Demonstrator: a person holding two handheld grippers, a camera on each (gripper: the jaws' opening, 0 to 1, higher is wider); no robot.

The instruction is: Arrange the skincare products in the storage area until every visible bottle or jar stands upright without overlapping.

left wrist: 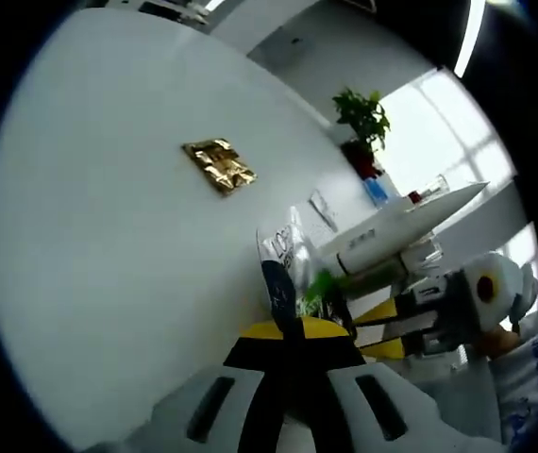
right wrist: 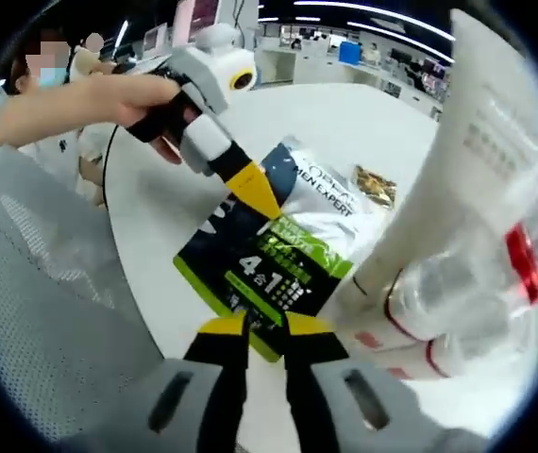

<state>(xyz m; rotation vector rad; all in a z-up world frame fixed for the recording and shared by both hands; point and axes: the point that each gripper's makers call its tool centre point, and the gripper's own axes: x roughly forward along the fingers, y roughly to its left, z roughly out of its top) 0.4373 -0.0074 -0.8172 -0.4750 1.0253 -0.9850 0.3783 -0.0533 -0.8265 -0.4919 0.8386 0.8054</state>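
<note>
- The round white table (left wrist: 109, 236) carried everything, with most of its top bare in the left gripper view.
- A flat sachet pack (right wrist: 274, 241) in silver, dark blue and green lay near the table's edge. In the right gripper view it sat directly ahead of the right gripper (right wrist: 267, 330), with one corner between that gripper's yellow-tipped jaws.
- A tall white tube (right wrist: 458, 170) lay tilted just beside the pack, its long axis running away from the right gripper toward the upper right. It leaned over two clear bottles with red bands (right wrist: 458, 293), so the products were overlapping and not upright.
- The right gripper looked pinched onto the pack's near edge, its jaws nearly together.
- The left gripper (right wrist: 255, 193) reached in from the opposite side, its yellow tip touching the pack's far edge; in its own view the black and yellow jaws appeared closed on that same pack. Both grippers were about equally near it, and the right one was nearer the tube and bottles.
- A small gold foil packet (left wrist: 219, 165) lay apart on the table.
- Readable print on the pack: "MEN EXPERT" and a large "4 in 1"; the brand line above was partly cut off.
</note>
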